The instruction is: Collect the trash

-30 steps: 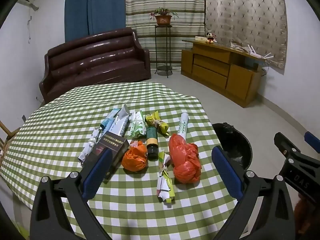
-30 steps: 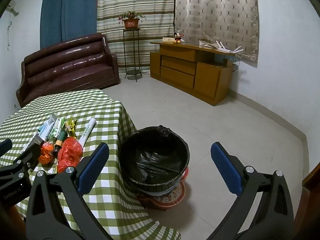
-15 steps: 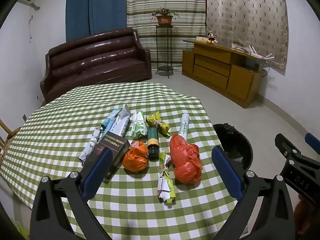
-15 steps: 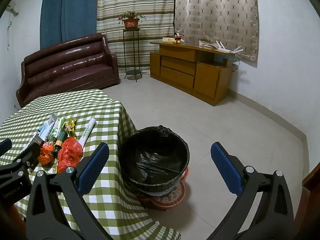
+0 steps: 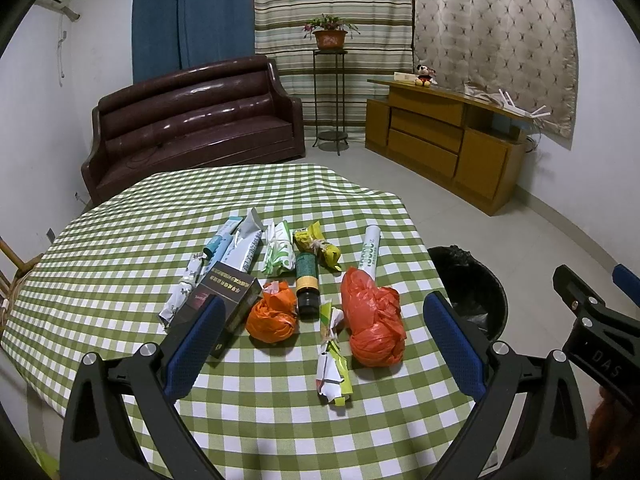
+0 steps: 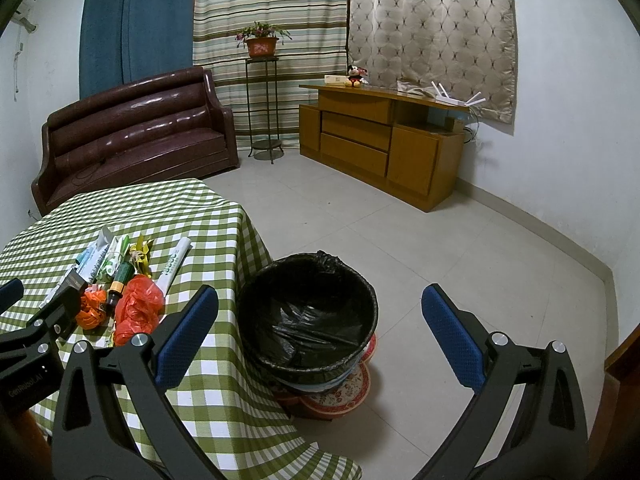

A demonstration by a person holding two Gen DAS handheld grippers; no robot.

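Note:
Trash lies in a cluster on the green checked tablecloth: a red plastic bag, an orange bag, a dark box, a small green bottle, a white paper roll, crumpled wrappers and several packets behind. My left gripper hangs open above the near edge of the cluster, empty. Beside the table stands a black-lined bin. My right gripper is open over the bin, holding nothing. The red bag shows at the left of the right wrist view.
A brown sofa stands behind the table. A wooden sideboard lines the right wall, with a plant stand next to it. The bin rests on a patterned mat. Bare tiled floor spreads to the right.
Both views shifted very slightly; nothing was taken hold of or let go.

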